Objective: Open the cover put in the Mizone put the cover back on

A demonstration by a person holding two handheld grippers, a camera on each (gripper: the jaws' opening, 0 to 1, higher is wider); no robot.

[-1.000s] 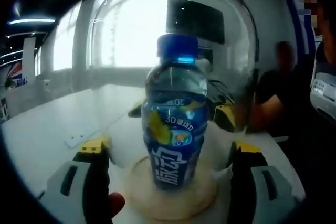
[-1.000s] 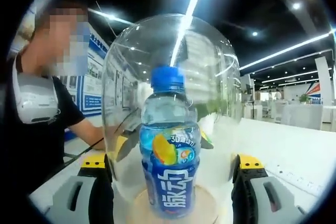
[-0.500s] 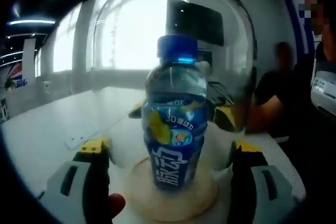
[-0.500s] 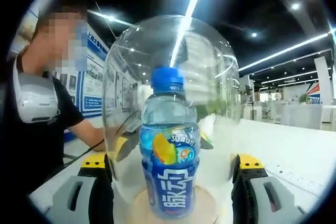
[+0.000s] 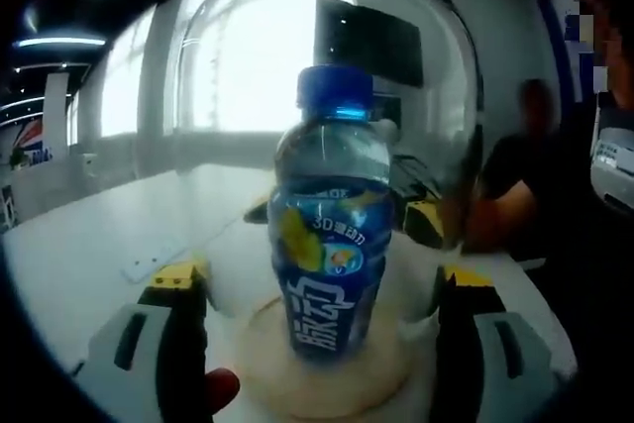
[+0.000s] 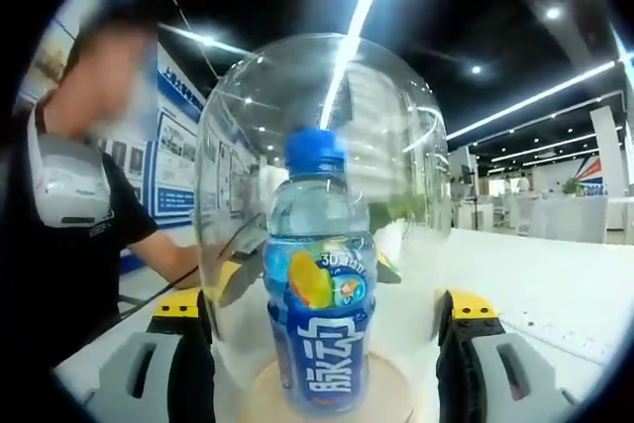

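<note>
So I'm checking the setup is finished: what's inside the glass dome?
A blue Mizone bottle stands upright inside the glass dome, blue cap on, on the round wooden base. The base under the bottle is hidden.

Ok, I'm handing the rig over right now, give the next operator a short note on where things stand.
Left gripper: open, jaws either side of the dome's base.
Right gripper: open, jaws flanking the dome from the opposite side.
Bottle: upright on the wooden base, blue cap on, inside the glass dome.
Dome sits over the bottle on the white table.
Done: bottle in, cover down as far as can be seen.
Left: confirm the dome is seated on the base, then back both grippers away.
</note>
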